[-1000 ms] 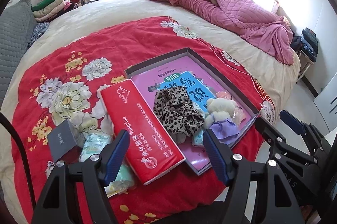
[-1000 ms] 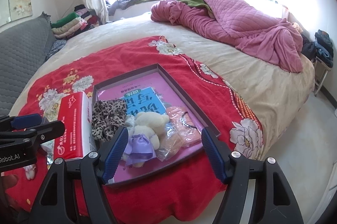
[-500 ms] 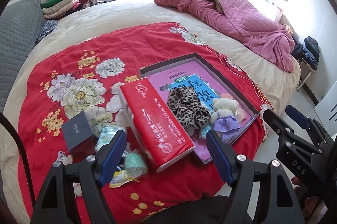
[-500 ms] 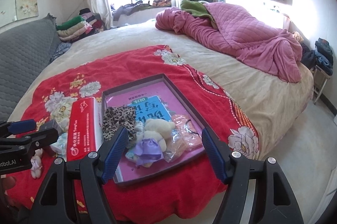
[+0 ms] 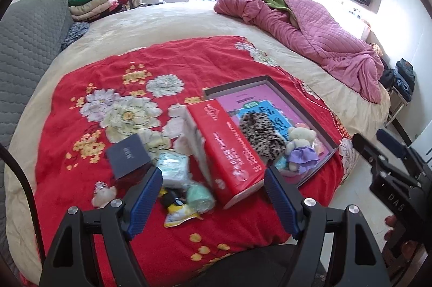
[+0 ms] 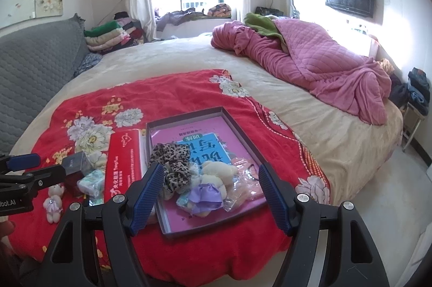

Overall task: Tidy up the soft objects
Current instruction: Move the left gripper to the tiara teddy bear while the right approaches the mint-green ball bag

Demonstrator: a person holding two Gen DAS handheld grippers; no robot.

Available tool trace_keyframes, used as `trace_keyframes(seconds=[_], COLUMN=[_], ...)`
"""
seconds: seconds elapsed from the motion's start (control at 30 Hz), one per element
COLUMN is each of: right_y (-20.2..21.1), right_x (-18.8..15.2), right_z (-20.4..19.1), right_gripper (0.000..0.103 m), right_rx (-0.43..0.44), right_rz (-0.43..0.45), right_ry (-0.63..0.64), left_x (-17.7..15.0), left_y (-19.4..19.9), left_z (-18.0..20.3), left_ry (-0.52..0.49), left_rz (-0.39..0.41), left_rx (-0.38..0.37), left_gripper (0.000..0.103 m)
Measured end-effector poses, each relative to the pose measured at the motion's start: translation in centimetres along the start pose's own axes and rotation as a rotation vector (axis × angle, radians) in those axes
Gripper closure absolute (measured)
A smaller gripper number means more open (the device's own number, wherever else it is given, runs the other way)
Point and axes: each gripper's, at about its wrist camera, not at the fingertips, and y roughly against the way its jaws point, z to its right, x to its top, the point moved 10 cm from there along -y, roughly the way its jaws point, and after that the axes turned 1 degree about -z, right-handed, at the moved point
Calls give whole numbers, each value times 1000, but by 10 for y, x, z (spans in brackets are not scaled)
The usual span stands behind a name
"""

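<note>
A shallow dark tray [image 6: 240, 129] with a pink lining lies on the red floral blanket [image 6: 172, 92]. In it are a leopard-print cloth [image 6: 172, 165], a cream teddy bear in a purple skirt [image 6: 213, 180] and a clear plastic packet [image 6: 244, 179]. A red tissue pack [image 5: 226, 149] lies left of the tray. Left of it are a mint tissue packet [image 5: 172, 168], a green roll [image 5: 199, 196], a small white bear [image 5: 102, 193] and a dark box [image 5: 128, 156]. My left gripper [image 5: 213, 202] and right gripper [image 6: 212, 196] are open, empty, held above the blanket's near edge.
A pink quilt [image 6: 310, 57] is heaped at the far right of the bed. Folded clothes [image 6: 113, 34] are stacked by the window. A grey padded headboard [image 6: 35, 65] runs along the left. A stool with clothes [image 6: 415, 98] stands right of the bed.
Both grippers have pulled back and up from the bed, so the tray and items look smaller and farther. More loose items left of the tissue pack have come into view.
</note>
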Motion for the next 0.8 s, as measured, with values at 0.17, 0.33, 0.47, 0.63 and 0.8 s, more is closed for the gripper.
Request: trace_keyframes(seconds=[0.17,0.33,0.47,0.63,0.8], right_y=[10,18,23,26,28], right_x=[7,13,15,13,10], right_z=[-10,-31,-50,-71,-91], right_gripper=[29,29,29,29,29], right_rx=[13,36,56,76,100], right_rz=[23,43,51,56,57], right_ry=[19,59,104,154,198], left_x=[-2,-7,-14,-25,-37], left_y=[18,31,36,39,42], left_z=[-28,-59,-82,-111,-135], left_ry=[23,48,86,140,175], left_rz=[24,39,33,19,10], left_rx=[42,92,104,130,153], left_gripper=[26,26,26,26,26])
